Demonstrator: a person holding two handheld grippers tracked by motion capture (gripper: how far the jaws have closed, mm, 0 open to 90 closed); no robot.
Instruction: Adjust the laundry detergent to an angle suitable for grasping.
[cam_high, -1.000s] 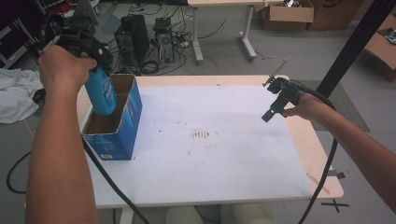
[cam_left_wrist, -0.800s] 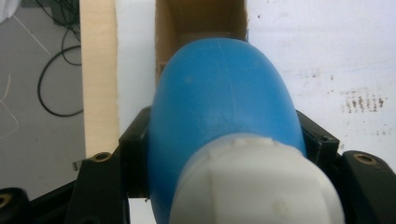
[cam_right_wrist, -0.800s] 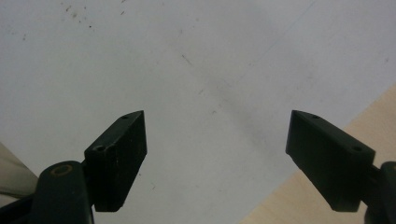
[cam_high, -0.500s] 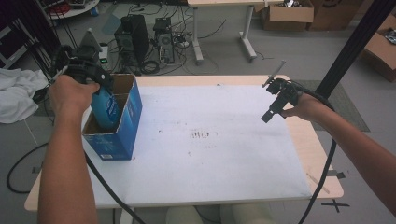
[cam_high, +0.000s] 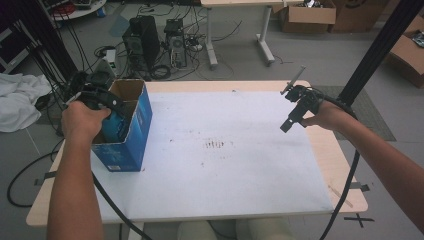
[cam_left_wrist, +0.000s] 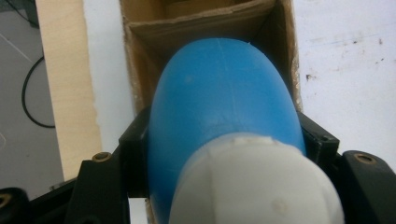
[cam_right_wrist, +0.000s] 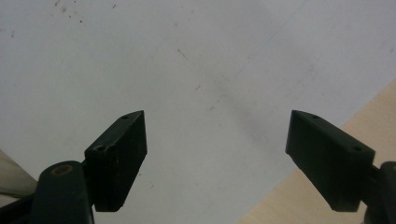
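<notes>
blue bottle (cam_left_wrist: 224, 98) with white cap, upright, lowered into open blue cardboard box (cam_high: 134, 131)

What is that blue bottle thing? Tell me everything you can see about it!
The smooth blue plastic bottle has a rounded body and a white cap at the end nearest the left gripper view's camera. The left gripper is shut on its sides, just beyond the cap. It points bottom-first down into the open blue cardboard box at the table's left side, partly inside. Whether it touches the box is unclear.
</notes>
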